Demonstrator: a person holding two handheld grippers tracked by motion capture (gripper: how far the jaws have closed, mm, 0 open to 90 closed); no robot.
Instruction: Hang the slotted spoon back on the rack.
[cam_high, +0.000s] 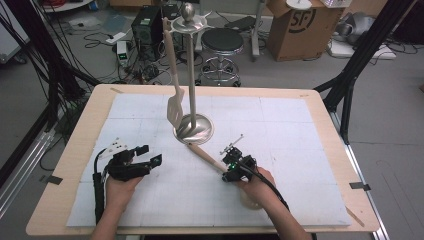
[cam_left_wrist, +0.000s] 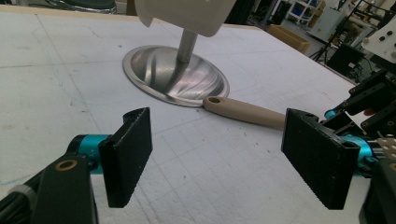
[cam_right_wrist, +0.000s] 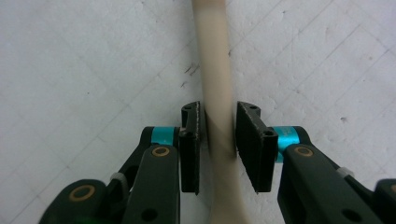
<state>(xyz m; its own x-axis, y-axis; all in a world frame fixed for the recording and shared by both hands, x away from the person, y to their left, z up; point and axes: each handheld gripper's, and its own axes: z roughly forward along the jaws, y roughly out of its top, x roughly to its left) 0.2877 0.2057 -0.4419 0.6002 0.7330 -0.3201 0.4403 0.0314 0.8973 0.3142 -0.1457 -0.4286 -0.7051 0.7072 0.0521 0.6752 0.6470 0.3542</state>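
A metal utensil stand (cam_high: 192, 75) rises from a round base (cam_left_wrist: 159, 70) at the middle of the white mat. A beige slotted spatula (cam_high: 174, 107) hangs from its top. A second beige utensil lies on the mat, and the holed end of its handle (cam_left_wrist: 243, 111) touches the base rim. My right gripper (cam_high: 226, 169) points down over that handle (cam_right_wrist: 212, 60). Its pads stand on both sides of the handle with thin gaps, so it is open (cam_right_wrist: 218, 122). My left gripper (cam_high: 149, 156) rests on the mat to the left, jaws wide open with nothing between them (cam_left_wrist: 224, 149).
The white mat (cam_high: 300, 150) covers a wooden table (cam_high: 85, 130). Behind the table stand a black stool (cam_high: 221, 42), a cardboard box (cam_high: 300, 25), electronics and loose cables on the floor. Black frame legs (cam_high: 350, 85) stand at the right.
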